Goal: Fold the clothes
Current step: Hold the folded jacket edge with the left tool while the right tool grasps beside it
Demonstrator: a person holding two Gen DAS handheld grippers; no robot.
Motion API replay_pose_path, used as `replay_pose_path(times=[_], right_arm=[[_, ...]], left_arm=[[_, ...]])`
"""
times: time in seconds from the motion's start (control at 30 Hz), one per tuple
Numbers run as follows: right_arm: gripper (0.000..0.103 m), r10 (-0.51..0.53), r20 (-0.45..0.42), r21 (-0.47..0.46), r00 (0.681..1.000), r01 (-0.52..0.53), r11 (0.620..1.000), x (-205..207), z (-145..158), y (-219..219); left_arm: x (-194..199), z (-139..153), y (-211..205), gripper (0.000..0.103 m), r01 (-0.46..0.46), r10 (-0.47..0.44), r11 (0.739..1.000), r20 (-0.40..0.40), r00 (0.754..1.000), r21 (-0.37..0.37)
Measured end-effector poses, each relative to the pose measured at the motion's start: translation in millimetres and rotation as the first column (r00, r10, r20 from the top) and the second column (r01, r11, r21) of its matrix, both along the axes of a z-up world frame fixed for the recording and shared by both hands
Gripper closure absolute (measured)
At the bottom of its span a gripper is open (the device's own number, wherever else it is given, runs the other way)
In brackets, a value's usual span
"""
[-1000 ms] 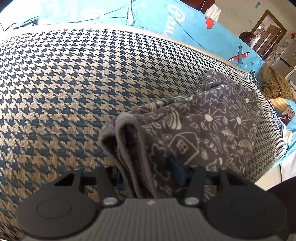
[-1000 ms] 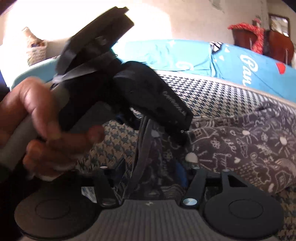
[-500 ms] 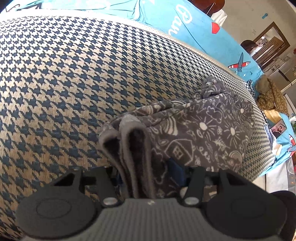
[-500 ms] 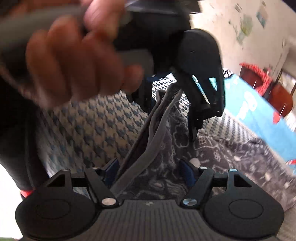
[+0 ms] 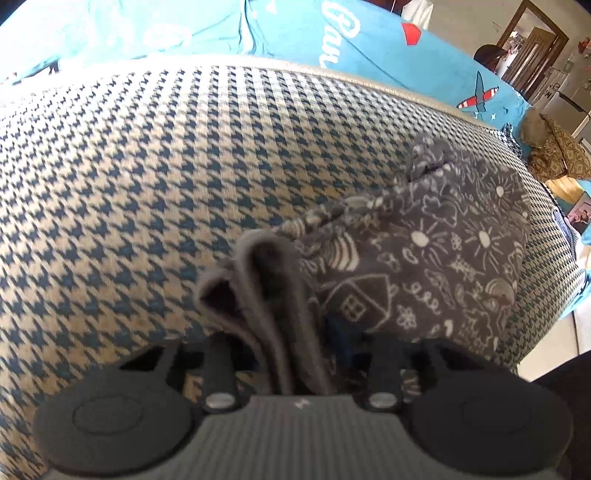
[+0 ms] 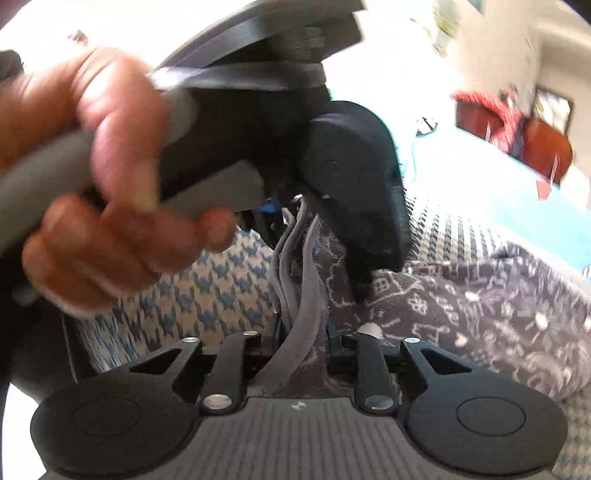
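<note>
A grey garment [image 5: 424,266] printed with white doodles lies bunched on a houndstooth cushion [image 5: 147,184]. My left gripper [image 5: 295,343] is shut on its folded grey edge, and the layers stand up between the jaws. In the right wrist view the garment [image 6: 480,314] spreads to the right. My right gripper [image 6: 304,332] has its jaws closing on the same layered edge, with the blue pads against the cloth on both sides. Just beyond it a hand [image 6: 92,184] holds the left gripper [image 6: 295,210], which pinches that edge a little farther along.
A bright blue sheet [image 5: 295,29] with printed letters and planes lies behind the cushion. A brown patterned cloth [image 5: 554,151] sits at the far right near a doorway. The cushion edge drops off at the right, with floor below.
The right gripper's jaws have narrowed onto the folded edge. The left gripper's jaws have drawn in on the cloth. In the right wrist view the hand and left gripper have shifted up and left.
</note>
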State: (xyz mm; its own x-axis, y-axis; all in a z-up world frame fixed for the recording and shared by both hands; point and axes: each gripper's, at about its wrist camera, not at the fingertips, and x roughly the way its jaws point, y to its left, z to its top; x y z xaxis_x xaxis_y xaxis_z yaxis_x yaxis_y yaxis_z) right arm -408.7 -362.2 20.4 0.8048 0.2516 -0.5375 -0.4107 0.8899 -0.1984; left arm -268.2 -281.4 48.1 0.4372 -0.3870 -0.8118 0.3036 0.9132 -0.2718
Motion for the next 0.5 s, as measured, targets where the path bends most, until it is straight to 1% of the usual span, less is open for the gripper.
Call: replay_pose_path(times=[0.1, 0.2, 0.3, 0.5], right_arm=[[0.082, -0.01, -0.011, 0.057, 1.0, 0.011, 0.998, 5, 9, -2], [0.083, -0.016, -0.023, 0.103, 1.0, 0.018, 0.994, 10, 12, -2], [0.083, -0.022, -0.031, 0.155, 0.999, 0.026, 0.988, 6, 17, 0], [0.083, -0.013, -0.027, 0.22, 1.0, 0.019, 0.975, 31, 25, 13]], left_arm=[[3, 10, 6, 0.076, -0.013, 0.013, 1.0, 0.021, 1.0, -0.004], [11, 16, 10, 0.076, -0.008, 0.008, 1.0, 0.027, 1.0, -0.002], [18, 25, 14, 0.076, 0.0, 0.0, 1.0, 0.04, 0.999, -0.003], [38, 41, 33, 0.075, -0.015, 0.015, 1.0, 0.068, 0.998, -0.006]])
